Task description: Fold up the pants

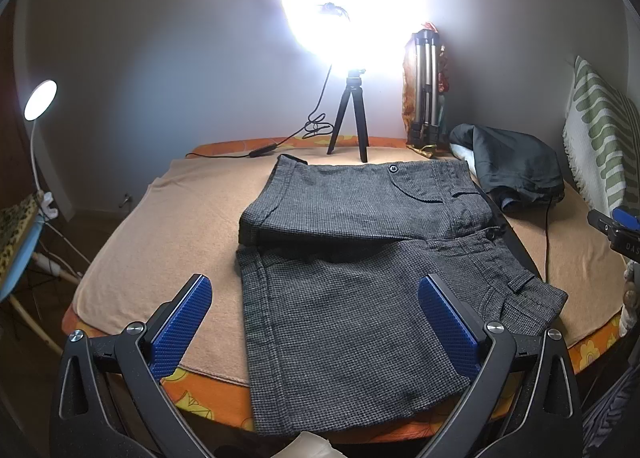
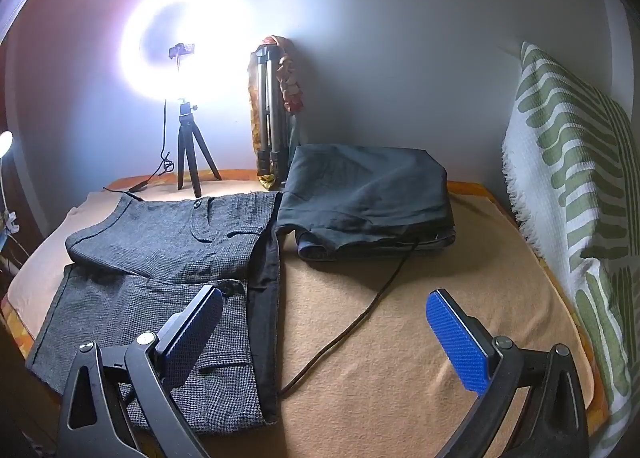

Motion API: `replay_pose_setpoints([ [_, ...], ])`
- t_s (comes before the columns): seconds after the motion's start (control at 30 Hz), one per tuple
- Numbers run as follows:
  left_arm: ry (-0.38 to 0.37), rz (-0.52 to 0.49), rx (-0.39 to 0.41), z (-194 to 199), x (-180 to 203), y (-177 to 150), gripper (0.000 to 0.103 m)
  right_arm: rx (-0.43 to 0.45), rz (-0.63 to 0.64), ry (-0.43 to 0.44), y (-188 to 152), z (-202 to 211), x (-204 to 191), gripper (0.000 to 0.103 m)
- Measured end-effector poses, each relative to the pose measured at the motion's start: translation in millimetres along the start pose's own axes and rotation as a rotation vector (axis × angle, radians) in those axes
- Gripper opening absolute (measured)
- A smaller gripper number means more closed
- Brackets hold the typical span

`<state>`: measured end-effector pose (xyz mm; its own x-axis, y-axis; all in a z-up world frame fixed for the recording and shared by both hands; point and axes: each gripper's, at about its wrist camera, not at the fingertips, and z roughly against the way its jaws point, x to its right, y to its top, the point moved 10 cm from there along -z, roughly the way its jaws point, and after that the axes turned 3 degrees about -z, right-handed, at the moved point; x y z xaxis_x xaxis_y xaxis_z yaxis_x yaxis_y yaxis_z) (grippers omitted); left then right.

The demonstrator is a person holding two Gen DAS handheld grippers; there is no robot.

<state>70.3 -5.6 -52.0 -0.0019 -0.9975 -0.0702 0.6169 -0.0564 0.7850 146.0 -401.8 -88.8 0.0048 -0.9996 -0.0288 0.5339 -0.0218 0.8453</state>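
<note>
- Grey houndstooth pants [image 1: 360, 258] lie folded at center frame on a tan blanket [image 1: 160, 250], far leg doubled over.
- Left gripper [image 1: 316, 322] and right gripper [image 2: 324, 334] hover, jaws apart, empty.

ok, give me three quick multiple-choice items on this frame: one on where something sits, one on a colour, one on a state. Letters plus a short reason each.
1. Where does the dark folded garment lie relative to the grey checked pants?
A. on top of them
B. beside them, nearer the striped cushion
C. under them

2. What colour are the pads of the left hand-held gripper?
A. red
B. green
C. blue

3. How does the right hand-held gripper stand?
A. open, holding nothing
B. shut on the pants
C. shut on the cable

Answers: 1 B, it sits on the blanket on the cushion side. 2 C, both pads show blue. 3 A, its fingers are spread with only blanket between.
</note>
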Motion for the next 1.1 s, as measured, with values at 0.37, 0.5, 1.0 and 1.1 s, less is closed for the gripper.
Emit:
replay_pose_setpoints([
  [0.37,0.011,-0.017,0.001,-1,-2,-4,0.103,0.016,0.053,0.061,-3,7,-19,0.103],
  [0.5,0.011,-0.021,0.003,0,-4,-6,0.103,0.047,0.075,0.111,-5,12,-30,0.103],
  [1.0,-0.087,-0.073,-0.088,-19,-3,-43,0.093,-0.033,0.257,0.288,-38,13,-76,0.097],
  [1.1,-0.128,-0.096,-0.120,-24,2,-55,0.083,-0.059,0.351,0.324,-53,14,-89,0.096],
])
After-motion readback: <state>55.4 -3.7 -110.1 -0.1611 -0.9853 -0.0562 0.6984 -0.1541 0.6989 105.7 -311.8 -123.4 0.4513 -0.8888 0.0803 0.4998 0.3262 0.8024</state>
